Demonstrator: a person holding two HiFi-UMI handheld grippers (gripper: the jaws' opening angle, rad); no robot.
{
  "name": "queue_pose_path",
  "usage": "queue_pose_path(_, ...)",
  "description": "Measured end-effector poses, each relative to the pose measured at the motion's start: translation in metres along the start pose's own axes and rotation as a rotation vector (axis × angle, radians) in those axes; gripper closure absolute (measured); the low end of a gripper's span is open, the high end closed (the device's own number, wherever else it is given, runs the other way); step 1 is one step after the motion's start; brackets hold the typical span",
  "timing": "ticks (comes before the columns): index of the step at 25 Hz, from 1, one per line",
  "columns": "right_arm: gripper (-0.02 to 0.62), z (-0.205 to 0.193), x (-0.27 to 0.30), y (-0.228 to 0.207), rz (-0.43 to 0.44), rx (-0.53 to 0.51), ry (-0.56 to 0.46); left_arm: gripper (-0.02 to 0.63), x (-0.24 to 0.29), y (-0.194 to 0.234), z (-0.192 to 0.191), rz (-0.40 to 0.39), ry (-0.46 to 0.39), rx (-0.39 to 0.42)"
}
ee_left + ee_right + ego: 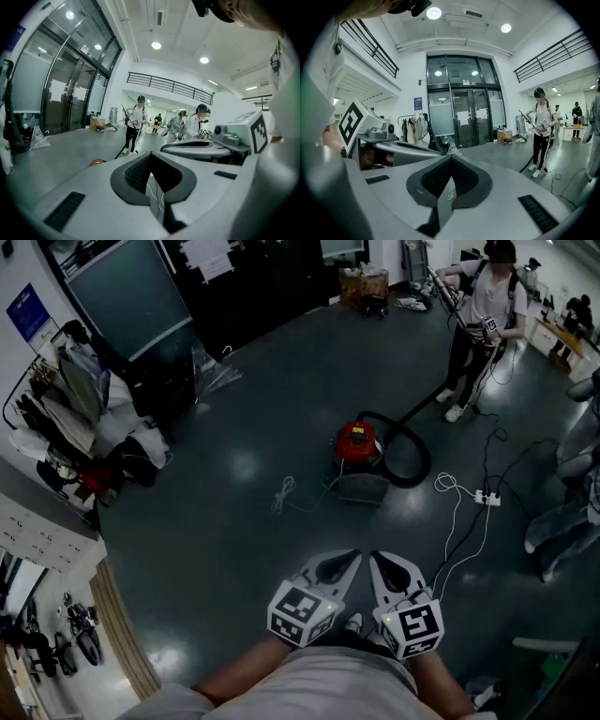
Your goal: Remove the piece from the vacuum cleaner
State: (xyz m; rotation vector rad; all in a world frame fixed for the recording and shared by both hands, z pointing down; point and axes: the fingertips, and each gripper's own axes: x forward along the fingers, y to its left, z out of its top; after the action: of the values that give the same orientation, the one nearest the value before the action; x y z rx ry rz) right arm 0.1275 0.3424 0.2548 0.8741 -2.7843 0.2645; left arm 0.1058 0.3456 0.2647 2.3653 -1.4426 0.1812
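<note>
I'm holding left gripper and right gripper fully shut, empty | vacuum sitting at 12 o'clock, well apart | hose probably light, bendy; I'm favouring its rigid cuff.

Dark glossy floor, glass doors

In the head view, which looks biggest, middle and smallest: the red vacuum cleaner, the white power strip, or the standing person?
Biggest: standing person, even though farthest away.
Middle: red vacuum cleaner.
Smallest: white power strip.
</note>
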Motion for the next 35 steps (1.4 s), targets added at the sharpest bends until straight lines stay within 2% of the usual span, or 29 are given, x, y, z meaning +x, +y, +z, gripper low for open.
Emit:
queue_pose_path(8,0.58,-0.005,-0.006,-0.017,0.006,0.003,-0.005,0.6,0.016,-0.009,-0.001,0.002,0.006,0.0)
queue_pose_path(13,0.578,-0.004,-0.006,-0.026,0.044,0.044,-0.017,0.6,0.026,-0.011,-0.004,-0.001,0.02,-0.006)
queue_pose_path(21,0.578,-0.005,0.003,-0.046,0.026,0.11,-0.04,0.599,0.033,0.016,-0.01,0.031,0.059,0.005)
queue_pose_path(28,0.578,-0.004,0.047,-0.067,-0.007,0.128,-0.025,0.599,0.06,0.066,-0.001,0.008,0.064,0.003)
queue_pose_path(32,0.578,-0.004,0.101,-0.086,-0.045,0.147,-0.003,0.599,0.089,0.121,-0.002,-0.032,0.096,0.006)
queue_pose_path(35,0.578,-0.003,0.149,-0.104,-0.086,0.175,0.006,0.6,0.115,0.169,0.002,-0.077,0.126,0.038)
